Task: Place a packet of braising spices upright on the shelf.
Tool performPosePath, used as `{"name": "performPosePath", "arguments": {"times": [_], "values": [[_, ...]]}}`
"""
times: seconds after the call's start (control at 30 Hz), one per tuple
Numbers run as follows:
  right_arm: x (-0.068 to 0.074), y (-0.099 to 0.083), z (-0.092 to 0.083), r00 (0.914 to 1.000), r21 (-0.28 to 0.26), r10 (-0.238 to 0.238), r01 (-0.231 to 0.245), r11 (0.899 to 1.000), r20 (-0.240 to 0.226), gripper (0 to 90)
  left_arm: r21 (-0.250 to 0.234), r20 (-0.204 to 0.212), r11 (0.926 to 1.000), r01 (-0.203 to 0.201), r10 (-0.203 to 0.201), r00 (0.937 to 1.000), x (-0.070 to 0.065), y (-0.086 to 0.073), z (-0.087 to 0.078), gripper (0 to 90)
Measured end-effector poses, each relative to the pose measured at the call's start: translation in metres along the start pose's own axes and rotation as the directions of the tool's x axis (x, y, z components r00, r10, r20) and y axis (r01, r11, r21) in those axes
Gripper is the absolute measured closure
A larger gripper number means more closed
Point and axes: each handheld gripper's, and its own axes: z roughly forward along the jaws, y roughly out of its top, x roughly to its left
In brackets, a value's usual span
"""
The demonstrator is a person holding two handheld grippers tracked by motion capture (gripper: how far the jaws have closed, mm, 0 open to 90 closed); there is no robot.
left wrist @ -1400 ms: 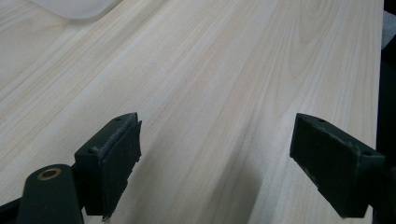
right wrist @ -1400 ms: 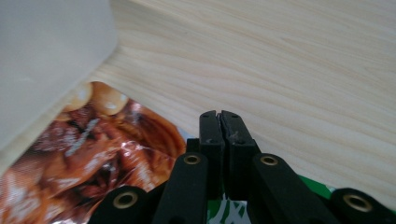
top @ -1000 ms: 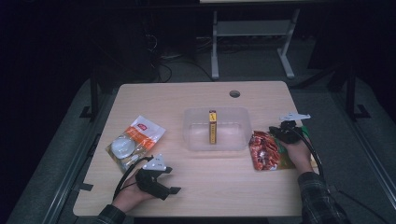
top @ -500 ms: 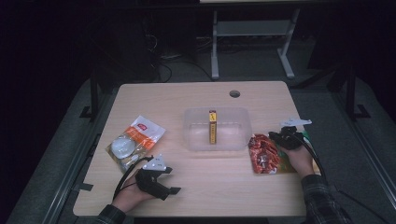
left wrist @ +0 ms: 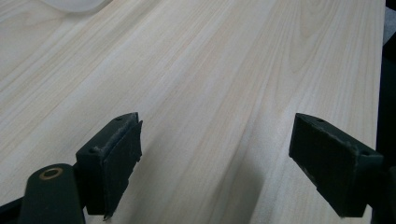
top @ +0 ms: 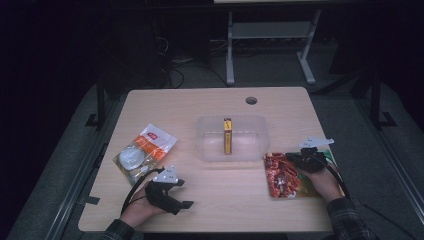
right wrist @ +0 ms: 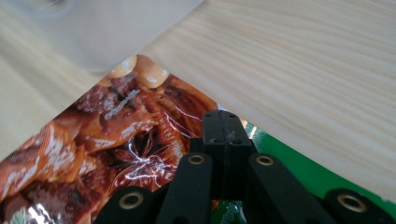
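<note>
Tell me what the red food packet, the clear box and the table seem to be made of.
The red food packet looks like glossy plastic film: it wrinkles and shows bright glints. The clear box seems to be frosted, see-through plastic, since the table shows faintly through its walls. The table has a pale wood-grain top with a matt finish; solid wood or laminate, I cannot tell.

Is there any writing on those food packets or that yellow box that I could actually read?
None can be read.
Red food packet: print blurred.
Green strip on it: lettering cut off by the jaws.
Orange-and-white packet: red label too small.
Yellow box in the clear tub: marks too small.
</note>
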Motion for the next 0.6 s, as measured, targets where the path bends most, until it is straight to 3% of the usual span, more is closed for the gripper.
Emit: {"name": "performPosePath", "arguments": {"times": [0.37,0.5,0.6], "values": [[0.015,-0.01,-0.011,0.9975,-0.003,-0.041,0.041,0.999,-0.057,90.0,0.008,0.003,1.0,-0.005,0.005,1.0,-0.001,0.0,0.001,16.2],[0.024,-0.011,-0.013,0.9934,0.009,-0.076,0.077,0.997,-0.086,90.0,0.007,0.003,1.0,-0.004,0.004,1.0,-0.001,0.0,0.001,16.2],[0.028,-0.01,-0.014,0.9911,0.017,-0.108,0.11,0.994,-0.077,90.0,0.009,0.003,1.0,-0.005,0.005,1.0,0.0,0.0,0.002,16.2]]}}
